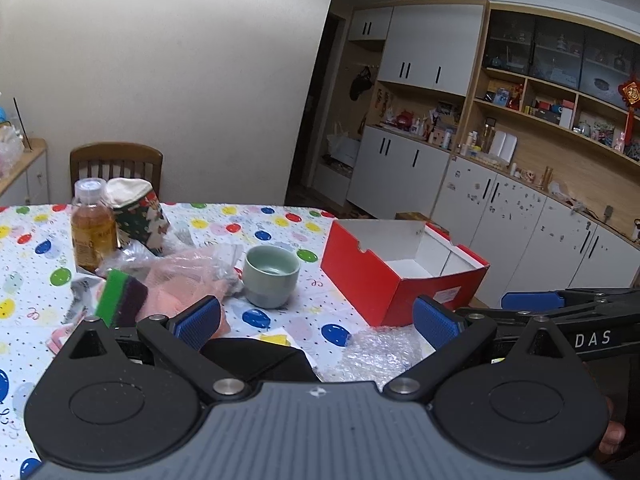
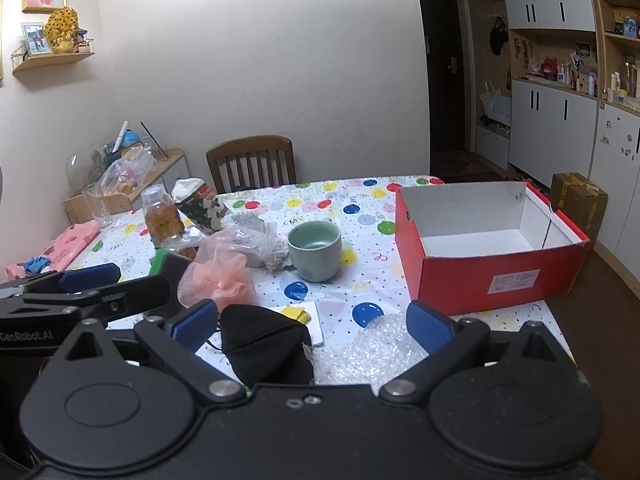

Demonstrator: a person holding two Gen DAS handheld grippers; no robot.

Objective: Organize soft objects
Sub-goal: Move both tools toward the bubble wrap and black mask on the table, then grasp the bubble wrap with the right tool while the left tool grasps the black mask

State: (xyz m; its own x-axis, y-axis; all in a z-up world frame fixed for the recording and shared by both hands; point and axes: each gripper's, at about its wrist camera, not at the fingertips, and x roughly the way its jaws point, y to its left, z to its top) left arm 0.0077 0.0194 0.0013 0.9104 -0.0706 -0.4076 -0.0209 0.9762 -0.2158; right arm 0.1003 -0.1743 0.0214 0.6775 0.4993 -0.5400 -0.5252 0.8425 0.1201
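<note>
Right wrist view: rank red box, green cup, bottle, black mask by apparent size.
1. red box
2. black mask, though it lies nearest the camera, which inflates it
3. green cup and bottle: look alike, unranked

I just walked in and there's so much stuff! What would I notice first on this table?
Probably the big red box, open and empty, at the table's right end. Next, the balloon-print tablecloth, with a green cup in the middle and a fluffy pink mesh puff to its left. Nearest, a black face mask lies between the open right gripper fingers.
</note>
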